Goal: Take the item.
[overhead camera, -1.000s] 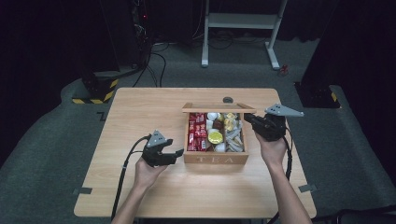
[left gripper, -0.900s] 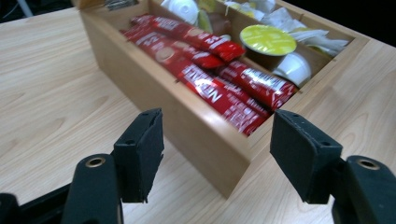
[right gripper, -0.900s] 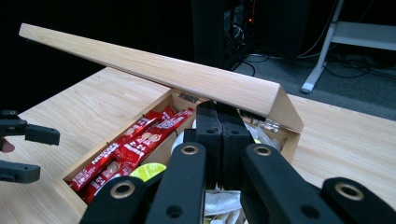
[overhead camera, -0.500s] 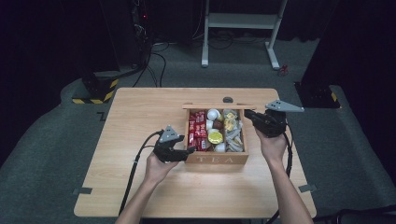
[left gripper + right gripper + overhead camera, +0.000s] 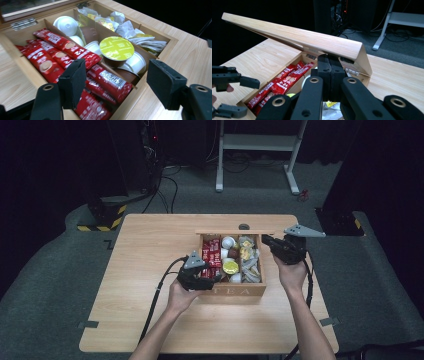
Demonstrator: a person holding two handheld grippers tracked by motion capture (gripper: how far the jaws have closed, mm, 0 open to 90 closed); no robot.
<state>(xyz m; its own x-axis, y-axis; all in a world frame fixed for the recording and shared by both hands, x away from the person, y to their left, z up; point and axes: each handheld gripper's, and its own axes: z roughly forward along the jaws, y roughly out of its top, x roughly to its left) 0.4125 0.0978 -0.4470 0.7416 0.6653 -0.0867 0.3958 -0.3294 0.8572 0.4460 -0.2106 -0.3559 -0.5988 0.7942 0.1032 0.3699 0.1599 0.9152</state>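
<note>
While the right gripper (image 5: pixel 266 240) stays clenched, seemingly under the lid (image 5: pixel 294 37), the left gripper (image 5: pixel 115 82) has been opening, empty, over the red sachets (image 5: pixel 62 55).

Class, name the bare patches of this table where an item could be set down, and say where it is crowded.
The table is bare left of the tea box, from the left edge to the left gripper, and along the near edge between the forearms. The box's compartments are crowded, and the right gripper holds up its lid.
</note>
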